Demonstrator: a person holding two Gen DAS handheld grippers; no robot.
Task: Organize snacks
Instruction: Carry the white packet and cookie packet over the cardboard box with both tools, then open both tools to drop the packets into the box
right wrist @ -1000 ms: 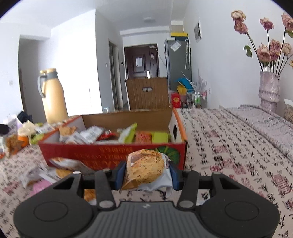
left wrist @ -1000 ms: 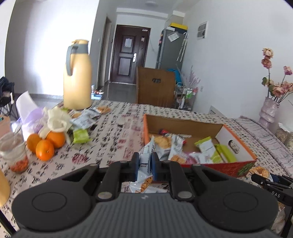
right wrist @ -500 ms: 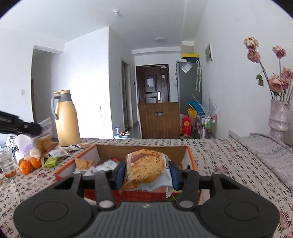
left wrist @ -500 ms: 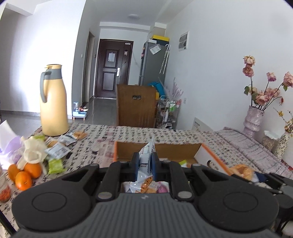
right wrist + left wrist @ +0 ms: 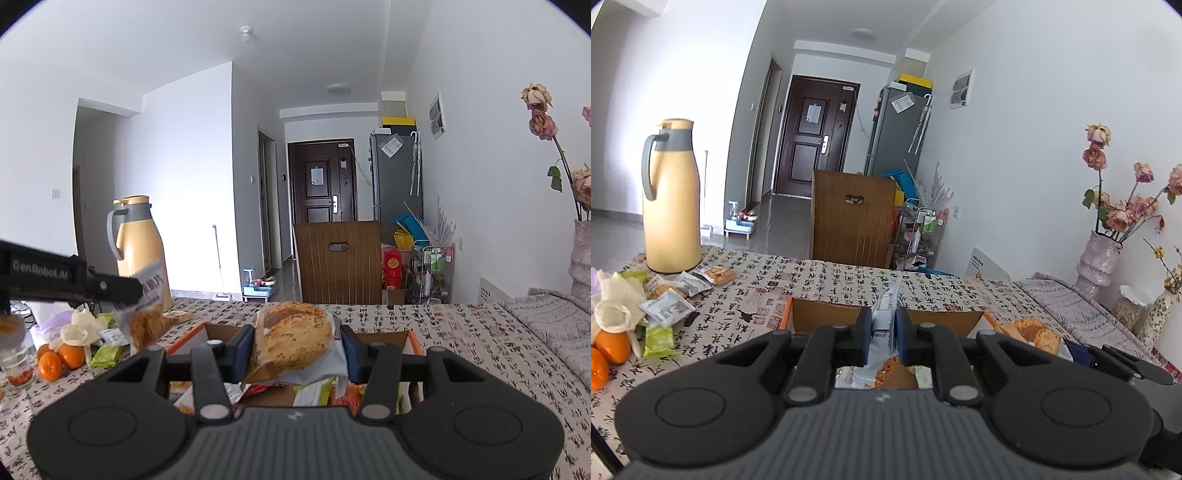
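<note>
two tongs each clamp a snack packet above the cardboard box, which holds more loose packets.

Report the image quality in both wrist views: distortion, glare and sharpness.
Left wrist view: strong fisheye bend, dark corners; the wall behind the yellow thermos is blown out; the left tool and its snack packet are sharp. Right wrist view: the same bend, bright washed walls; the right tool and its bread packet are crisp.
</note>
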